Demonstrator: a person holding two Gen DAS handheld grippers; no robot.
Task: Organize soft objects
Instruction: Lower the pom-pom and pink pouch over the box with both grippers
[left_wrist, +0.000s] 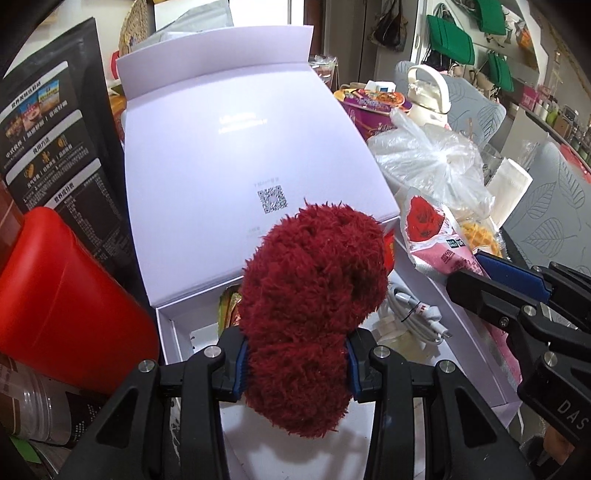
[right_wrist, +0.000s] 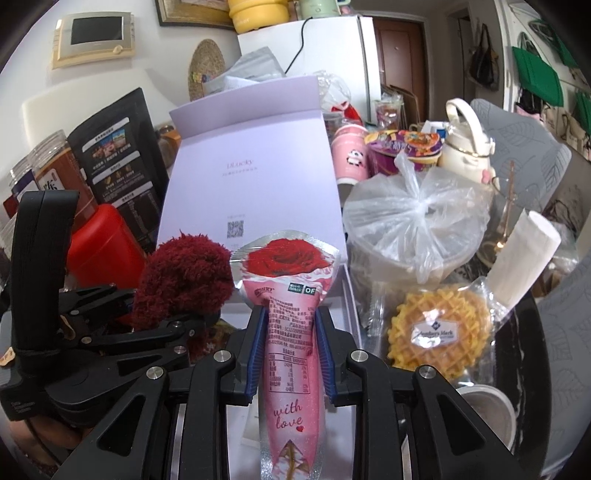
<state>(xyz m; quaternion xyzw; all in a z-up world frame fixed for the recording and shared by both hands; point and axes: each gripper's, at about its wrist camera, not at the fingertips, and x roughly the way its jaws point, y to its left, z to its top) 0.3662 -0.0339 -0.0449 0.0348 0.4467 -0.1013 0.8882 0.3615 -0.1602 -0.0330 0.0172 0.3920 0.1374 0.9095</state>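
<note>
The left claw (left_wrist: 295, 363) is pinching the fuzzy red toy (left_wrist: 314, 299) between its blue pads and tilting downward over the open white box (left_wrist: 258, 147). The right claw (right_wrist: 291, 354) is gripping the pink rose-printed packet (right_wrist: 290, 332) by its narrow middle, angling down just right of that box, beside the left claw.

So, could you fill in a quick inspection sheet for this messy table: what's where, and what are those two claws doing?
Surface: table hardly visible under the items.
Job's things: red fuzzy plush; pink rose packet; open white box behind both.
Clutter: red container, tied plastic bag, wrapped waffle, black pouch.
Grippers: left gripper shut on the plush; right gripper shut on the packet.
Cables: white cable coiled in the box.
Surroundings: green bags hanging on the wall.
</note>
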